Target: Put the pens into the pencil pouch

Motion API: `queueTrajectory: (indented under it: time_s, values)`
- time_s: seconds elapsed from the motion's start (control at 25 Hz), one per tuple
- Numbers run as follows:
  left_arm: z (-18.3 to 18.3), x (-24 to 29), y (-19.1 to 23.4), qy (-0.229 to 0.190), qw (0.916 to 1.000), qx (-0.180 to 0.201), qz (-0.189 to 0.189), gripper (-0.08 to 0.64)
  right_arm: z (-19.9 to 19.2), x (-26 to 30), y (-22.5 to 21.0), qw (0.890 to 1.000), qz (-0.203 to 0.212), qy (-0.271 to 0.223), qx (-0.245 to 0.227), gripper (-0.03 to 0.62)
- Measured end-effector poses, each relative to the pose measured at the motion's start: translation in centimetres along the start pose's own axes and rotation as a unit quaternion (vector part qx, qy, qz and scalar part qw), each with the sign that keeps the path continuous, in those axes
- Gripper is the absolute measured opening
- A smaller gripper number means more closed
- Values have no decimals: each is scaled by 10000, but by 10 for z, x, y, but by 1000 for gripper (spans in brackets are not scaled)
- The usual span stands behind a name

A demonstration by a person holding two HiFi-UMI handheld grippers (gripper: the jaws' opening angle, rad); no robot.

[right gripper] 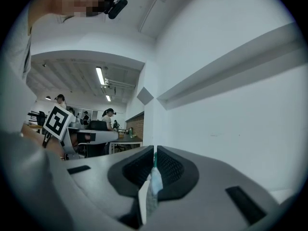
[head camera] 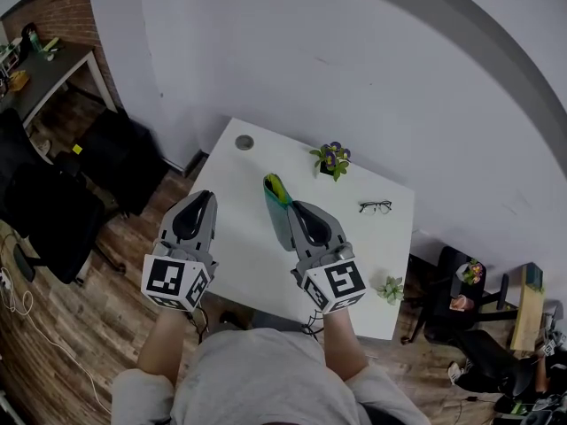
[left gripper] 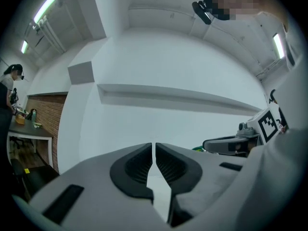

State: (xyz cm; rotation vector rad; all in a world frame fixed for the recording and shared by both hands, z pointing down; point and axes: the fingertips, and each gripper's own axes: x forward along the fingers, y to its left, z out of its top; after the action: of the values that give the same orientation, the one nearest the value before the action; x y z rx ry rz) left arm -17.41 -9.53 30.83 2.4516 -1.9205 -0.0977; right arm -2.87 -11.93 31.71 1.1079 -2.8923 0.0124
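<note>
Your right gripper (right gripper: 154, 154) has its jaws pressed together on a thin edge of the pencil pouch (right gripper: 153, 187). The pale blue-grey fabric stands upright in the narrow slot between the ribbed pads, with a sliver of green at its top. To the left, your left gripper (right gripper: 108, 135) is level with it and well apart, its marker cube (right gripper: 58, 121) tilted. A white wall (right gripper: 231, 119) with a slanting ledge fills the right side. Far behind, people sit at desks under strip lights (right gripper: 100, 75).
</note>
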Motion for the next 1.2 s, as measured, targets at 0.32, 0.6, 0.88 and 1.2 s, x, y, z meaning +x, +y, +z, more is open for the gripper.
queueTrajectory:
  time_s: [0.32,0.6,0.88,1.2]
  values:
    - [-2,-26,8,-41,9999,-11,158,43,13,-14,0,9992,-326,-228,-72,41]
    - [2,-46,12,-169,9997,64,180,43,20,-25,7,9973,-641,-340,-69,41]
    - [3,-64,14,-253,9996,27,147,43,16,-35,16,9958,-839,-361,-109,41]
    - [7,-81,15,-304,9994,177,74,43,16,-40,32,9947,-944,-384,-138,41]
